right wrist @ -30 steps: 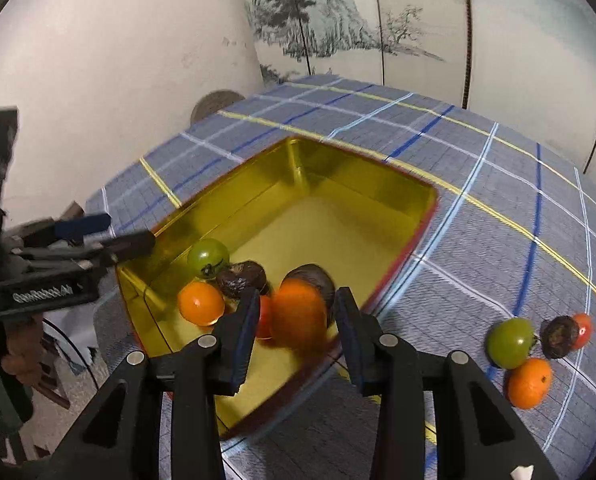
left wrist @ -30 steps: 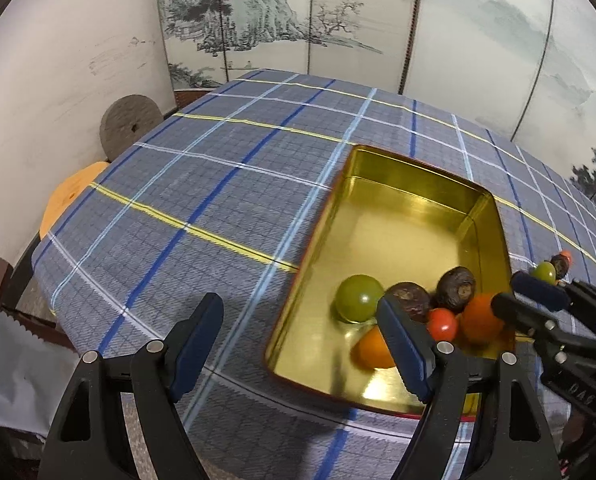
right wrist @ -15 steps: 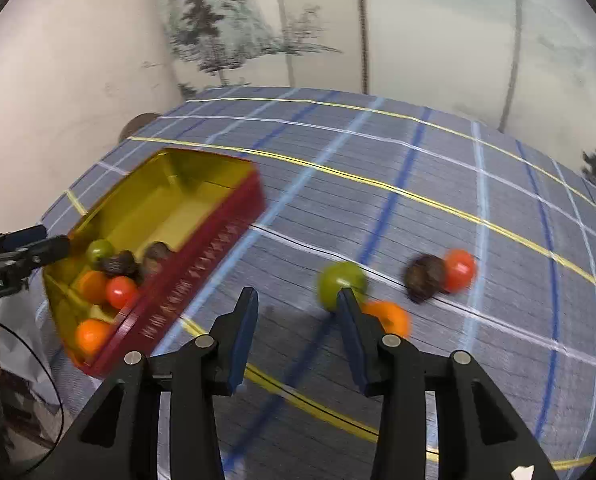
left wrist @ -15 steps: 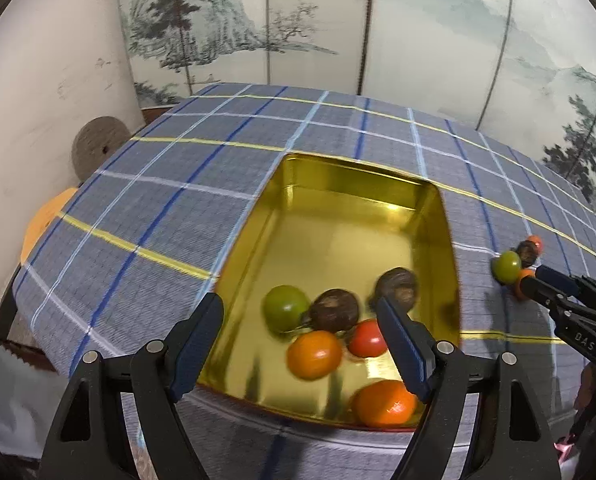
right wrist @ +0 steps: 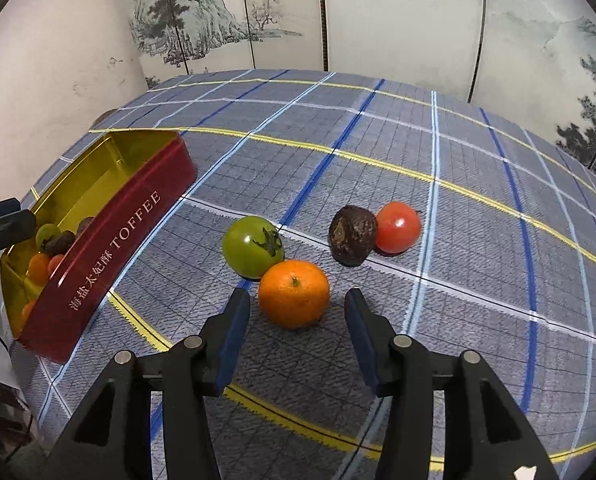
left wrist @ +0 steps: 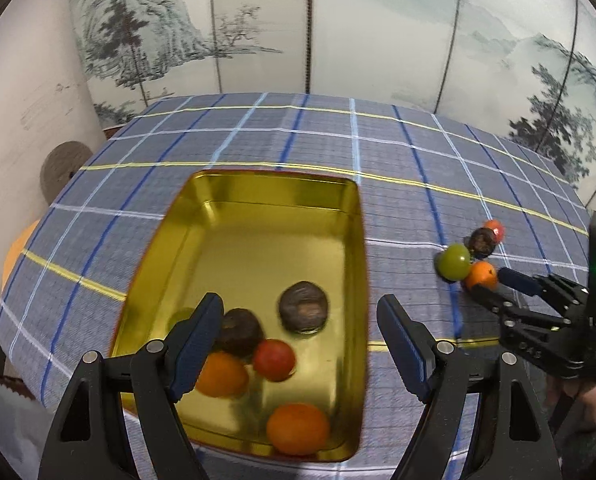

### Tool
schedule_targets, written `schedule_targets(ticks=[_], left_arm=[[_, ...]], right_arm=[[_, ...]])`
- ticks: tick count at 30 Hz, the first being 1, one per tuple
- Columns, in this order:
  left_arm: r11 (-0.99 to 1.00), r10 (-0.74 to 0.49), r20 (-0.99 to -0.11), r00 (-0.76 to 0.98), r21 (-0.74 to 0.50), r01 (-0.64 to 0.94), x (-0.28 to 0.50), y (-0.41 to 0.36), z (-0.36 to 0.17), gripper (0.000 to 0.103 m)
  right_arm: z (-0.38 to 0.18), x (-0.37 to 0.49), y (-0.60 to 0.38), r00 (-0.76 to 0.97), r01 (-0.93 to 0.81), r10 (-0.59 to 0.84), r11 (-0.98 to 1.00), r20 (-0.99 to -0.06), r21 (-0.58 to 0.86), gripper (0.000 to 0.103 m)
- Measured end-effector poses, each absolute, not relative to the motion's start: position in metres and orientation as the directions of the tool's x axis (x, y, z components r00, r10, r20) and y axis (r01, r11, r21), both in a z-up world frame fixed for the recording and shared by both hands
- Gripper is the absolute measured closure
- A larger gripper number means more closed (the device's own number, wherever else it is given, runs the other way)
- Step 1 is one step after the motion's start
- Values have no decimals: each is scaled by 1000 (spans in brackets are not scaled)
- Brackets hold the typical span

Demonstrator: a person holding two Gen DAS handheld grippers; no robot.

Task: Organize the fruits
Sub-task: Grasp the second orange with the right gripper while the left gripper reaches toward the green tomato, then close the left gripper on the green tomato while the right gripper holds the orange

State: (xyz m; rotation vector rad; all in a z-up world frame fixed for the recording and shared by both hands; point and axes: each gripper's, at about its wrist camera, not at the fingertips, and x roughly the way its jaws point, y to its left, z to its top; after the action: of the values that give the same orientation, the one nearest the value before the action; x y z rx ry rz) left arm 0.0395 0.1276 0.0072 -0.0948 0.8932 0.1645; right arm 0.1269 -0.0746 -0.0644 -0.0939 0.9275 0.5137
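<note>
Right gripper (right wrist: 296, 320) swung from gold-lined red toffee tin (right wrist: 110, 240) to round orange tangerine (right wrist: 294, 293), jaws opening, nothing clamped. Left gripper (left wrist: 300, 332) apart, empty. Six fruits binned, four left on cloth.

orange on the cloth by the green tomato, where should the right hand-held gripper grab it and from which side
Grip the orange across its widest middle, coming from the near side, where the right hand-held gripper already lines up, jaws opening and empty. The green tomato touches its far left, so I'd keep the pads on the free left and right flanks.
</note>
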Motion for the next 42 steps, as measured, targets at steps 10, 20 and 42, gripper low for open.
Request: schedule_targets(ticks=[10, 20, 42], left_arm=[[990, 95, -787, 609, 8, -144, 58, 101, 4, 24], [992, 94, -795, 600, 24, -123, 76, 78, -4, 24], [998, 62, -796, 602, 53, -32, 117, 23, -32, 24]], right_arm=[[-76, 135, -67, 487, -486, 393, 864, -780, 131, 57], [-75, 135, -74, 486, -508, 394, 854, -780, 114, 67], [-78, 135, -185, 549, -305, 255, 948, -796, 93, 67]])
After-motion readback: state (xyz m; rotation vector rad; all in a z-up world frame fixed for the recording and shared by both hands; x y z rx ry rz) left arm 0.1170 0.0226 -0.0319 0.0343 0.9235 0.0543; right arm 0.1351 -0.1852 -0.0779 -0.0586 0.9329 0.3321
